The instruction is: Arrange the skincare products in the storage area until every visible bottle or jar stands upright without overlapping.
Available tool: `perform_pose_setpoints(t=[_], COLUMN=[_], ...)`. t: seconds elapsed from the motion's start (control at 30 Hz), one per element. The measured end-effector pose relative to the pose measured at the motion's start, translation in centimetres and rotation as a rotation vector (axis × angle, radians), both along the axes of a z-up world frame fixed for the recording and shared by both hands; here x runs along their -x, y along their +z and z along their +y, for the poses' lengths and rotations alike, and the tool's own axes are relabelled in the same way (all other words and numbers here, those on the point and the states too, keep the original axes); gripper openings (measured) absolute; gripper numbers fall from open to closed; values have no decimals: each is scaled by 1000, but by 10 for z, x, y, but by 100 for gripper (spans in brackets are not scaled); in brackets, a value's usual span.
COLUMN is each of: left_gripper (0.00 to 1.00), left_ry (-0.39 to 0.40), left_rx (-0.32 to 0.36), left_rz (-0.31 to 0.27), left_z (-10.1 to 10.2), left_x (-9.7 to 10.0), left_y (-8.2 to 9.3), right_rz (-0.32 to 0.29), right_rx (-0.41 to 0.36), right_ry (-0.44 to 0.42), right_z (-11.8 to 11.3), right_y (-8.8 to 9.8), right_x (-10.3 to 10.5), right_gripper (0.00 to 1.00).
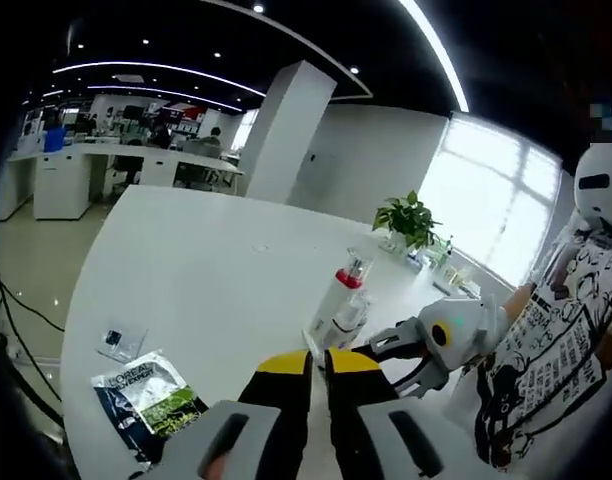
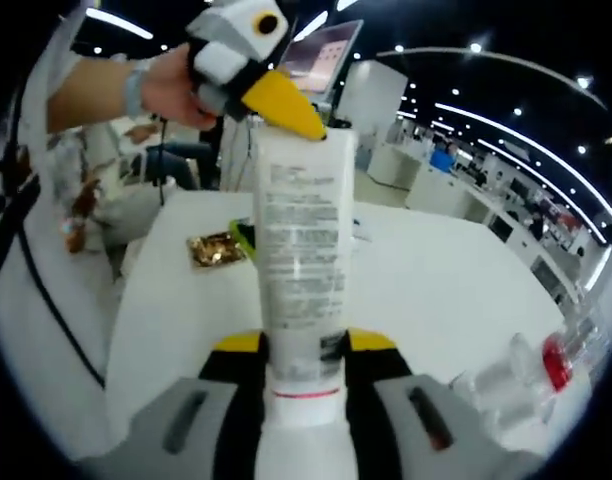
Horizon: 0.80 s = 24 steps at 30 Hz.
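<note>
right gripper (image 2: 304, 352) clamps white tube (image 2: 302, 240), upright

Smooth white plastic tube (image 2: 301, 250) (printed), glossy foil sachet (image 2: 216, 248) — matt white table (image 1: 206, 270).

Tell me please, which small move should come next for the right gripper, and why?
Probably lower the white tube onto the white table and stand it upright. The right gripper is shut on the tube, and the left gripper touches its top end, so it seems held above the table.
</note>
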State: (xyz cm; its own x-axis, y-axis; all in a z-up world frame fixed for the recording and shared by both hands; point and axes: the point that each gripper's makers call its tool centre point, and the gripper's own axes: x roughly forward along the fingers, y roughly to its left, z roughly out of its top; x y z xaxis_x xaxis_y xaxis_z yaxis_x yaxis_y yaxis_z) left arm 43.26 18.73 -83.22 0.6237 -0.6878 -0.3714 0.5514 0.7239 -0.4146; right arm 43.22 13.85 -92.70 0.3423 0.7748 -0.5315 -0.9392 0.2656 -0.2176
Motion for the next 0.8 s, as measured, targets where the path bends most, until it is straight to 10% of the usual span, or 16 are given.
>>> perform_pose_setpoints(t=[0.8], left_gripper=[9], left_ry=[-265], left_rx=[89], left_rz=[-80], left_z=[-91], left_x=[4], left_y=[34], right_rz=[86], right_rx=[-118], right_ry=[-113], right_z=[-30], right_y=[4], right_x=[3], right_gripper=[29])
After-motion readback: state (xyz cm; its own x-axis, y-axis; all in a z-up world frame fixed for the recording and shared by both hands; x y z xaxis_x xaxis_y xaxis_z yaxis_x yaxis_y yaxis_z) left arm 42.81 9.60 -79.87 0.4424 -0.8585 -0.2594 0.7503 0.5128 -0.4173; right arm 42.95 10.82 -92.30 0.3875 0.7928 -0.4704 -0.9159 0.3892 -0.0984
